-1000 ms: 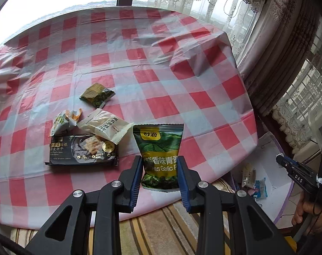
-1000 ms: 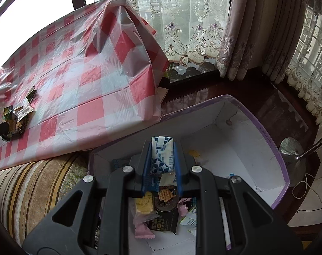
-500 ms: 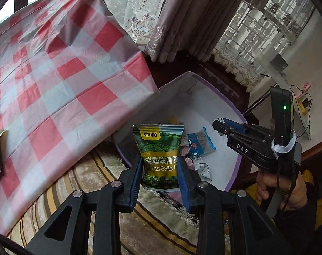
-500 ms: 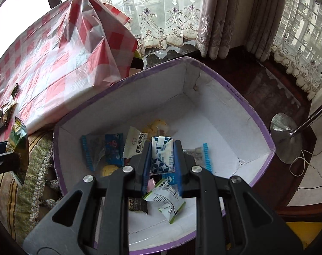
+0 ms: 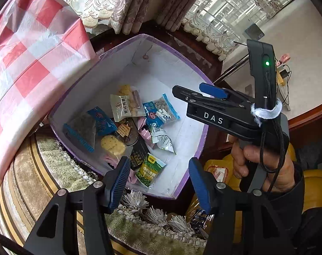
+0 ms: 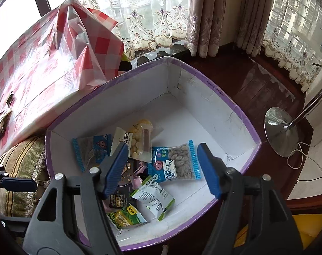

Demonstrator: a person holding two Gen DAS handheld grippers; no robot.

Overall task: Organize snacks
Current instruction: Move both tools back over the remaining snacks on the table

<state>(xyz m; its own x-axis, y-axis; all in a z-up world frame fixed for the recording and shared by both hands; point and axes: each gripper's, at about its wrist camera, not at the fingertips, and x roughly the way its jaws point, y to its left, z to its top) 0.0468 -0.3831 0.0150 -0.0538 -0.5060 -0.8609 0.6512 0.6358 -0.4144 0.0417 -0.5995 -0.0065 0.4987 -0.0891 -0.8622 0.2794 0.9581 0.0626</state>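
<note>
Left wrist view looks down into the purple-rimmed box [image 5: 195,68], which fills the middle of the frame, with the checked tablecloth [image 5: 33,48] running down the left edge. The left gripper [image 5: 158,179] hangs over the box's near corner at the bottom of the frame; its jaws are opening with nothing between the blue pads, and the green pea packet [image 5: 150,171] lies loose on the white floor just above them. To the right, a hand [image 5: 265,165] holds the right gripper [image 5: 195,94] out over the box's right rim.

To my eye the step is the drop, and doing it well means letting the jaws part fully while they sit over the floor and clear of the rim, then lifting straight up so no pad snags a wrapper.

In the right wrist view the tablecloth fills the upper left, and a few dark packets [image 6: 1,123] lie on it at the left edge, so I'd say there is more to fetch. The box holds a heap: a blue packet [image 6: 90,150] on its left side, a clear bag of pale puffs [image 6: 137,142] in the middle, a blue nut packet [image 6: 178,161] to the right, and a small blue-and-white candy [image 6: 169,170] lying on it. That gripper's jaws are opening too, empty, framing the heap from the bottom of the frame.
</note>
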